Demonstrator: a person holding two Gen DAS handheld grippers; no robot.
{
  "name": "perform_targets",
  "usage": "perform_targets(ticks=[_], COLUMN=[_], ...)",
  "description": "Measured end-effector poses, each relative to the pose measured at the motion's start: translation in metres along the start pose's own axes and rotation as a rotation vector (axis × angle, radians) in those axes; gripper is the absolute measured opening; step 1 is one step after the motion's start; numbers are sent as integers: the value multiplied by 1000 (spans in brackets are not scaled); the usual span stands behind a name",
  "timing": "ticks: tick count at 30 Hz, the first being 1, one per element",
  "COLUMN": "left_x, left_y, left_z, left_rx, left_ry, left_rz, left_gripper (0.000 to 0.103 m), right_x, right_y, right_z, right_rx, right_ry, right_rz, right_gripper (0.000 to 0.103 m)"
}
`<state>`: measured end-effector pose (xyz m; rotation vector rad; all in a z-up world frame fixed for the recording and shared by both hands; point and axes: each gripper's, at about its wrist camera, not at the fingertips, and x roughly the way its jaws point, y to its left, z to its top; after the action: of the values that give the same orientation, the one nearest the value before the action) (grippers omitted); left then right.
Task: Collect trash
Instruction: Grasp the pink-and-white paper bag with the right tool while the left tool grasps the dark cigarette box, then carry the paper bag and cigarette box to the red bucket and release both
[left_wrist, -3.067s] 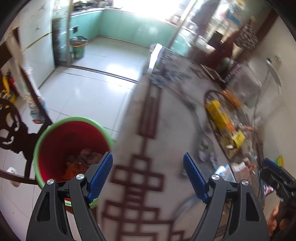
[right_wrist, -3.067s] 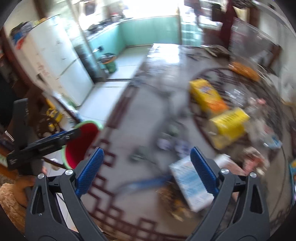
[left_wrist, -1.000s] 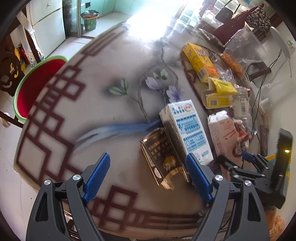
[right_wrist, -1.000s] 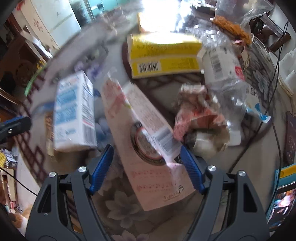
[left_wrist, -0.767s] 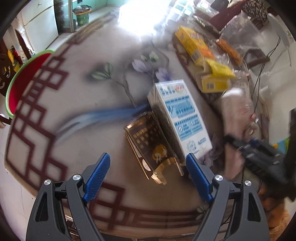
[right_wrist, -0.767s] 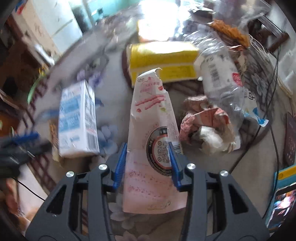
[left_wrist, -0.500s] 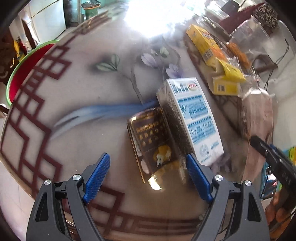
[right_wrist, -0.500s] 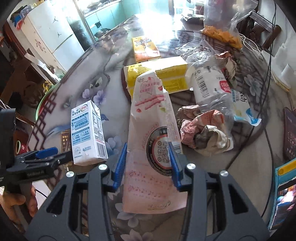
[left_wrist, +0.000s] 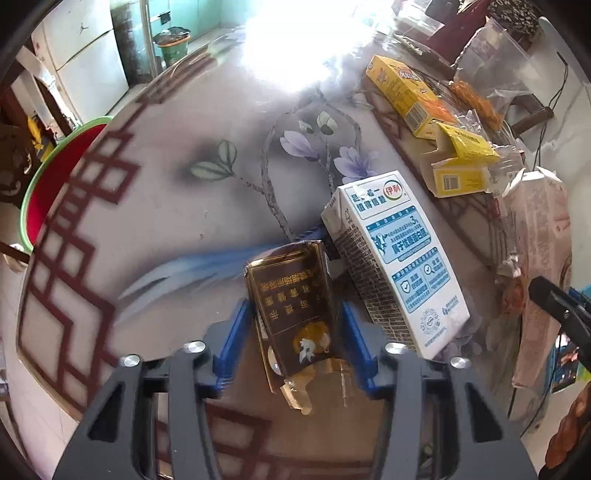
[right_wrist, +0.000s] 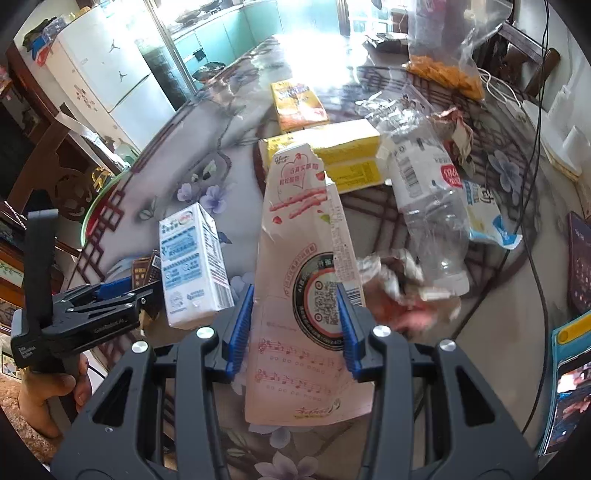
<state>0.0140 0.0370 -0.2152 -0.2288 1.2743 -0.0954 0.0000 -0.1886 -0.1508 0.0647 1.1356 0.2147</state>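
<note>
A crumpled brown and gold box (left_wrist: 291, 302) lies on the patterned round table (left_wrist: 177, 229). My left gripper (left_wrist: 295, 328) points down at it, its jaws closing, and both blue pads press on the box's sides. A blue and white milk carton (left_wrist: 399, 266) lies just right of it. My right gripper (right_wrist: 295, 321) is shut on a flattened pink carton (right_wrist: 303, 229), held above the table. That pink carton (left_wrist: 539, 236) also shows at the right of the left wrist view. A red bin with a green rim (left_wrist: 48, 177) stands off the table's left edge.
Yellow boxes (right_wrist: 332, 155), a clear plastic bottle (right_wrist: 428, 206), a crumpled wrapper (right_wrist: 399, 280) and a white and blue pouch (right_wrist: 484, 214) lie beyond the pink carton. A phone (right_wrist: 569, 387) lies at the right edge. A white fridge (right_wrist: 110, 74) stands behind.
My left gripper's jaws have come together onto the brown box. My right gripper closed on the pink carton and raised it off the table.
</note>
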Motion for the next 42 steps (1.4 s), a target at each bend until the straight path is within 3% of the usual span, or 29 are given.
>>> perform_targets(ticks=[4,16,19,26,38,42], left_x=[-10,-93,-105,-120,-126,-123], left_y=[11,16,23,65,172,210], left_z=[3,42,49,62,96,105], left_rx=[-29,56,66,51,23,-3], left_ry=[-27,-286,-320,-347,-379,-357], left_rz=[-20,-26,-22,-14,15,35], left_gripper=[43,43,43,44,44,44], right_x=[-9,-53,-51,-41,-22,-5], right_y=[4,42,55,92,177,210], right_z=[5,39,46,59,82,88], right_rx=[2,-30,-46,-50,-51,-56], right_ry=[-26,-169,-171,-155,-184,-172], right_rz=[6,37,44,43,31,61], right_gripper=[41,41,41,41,41,41])
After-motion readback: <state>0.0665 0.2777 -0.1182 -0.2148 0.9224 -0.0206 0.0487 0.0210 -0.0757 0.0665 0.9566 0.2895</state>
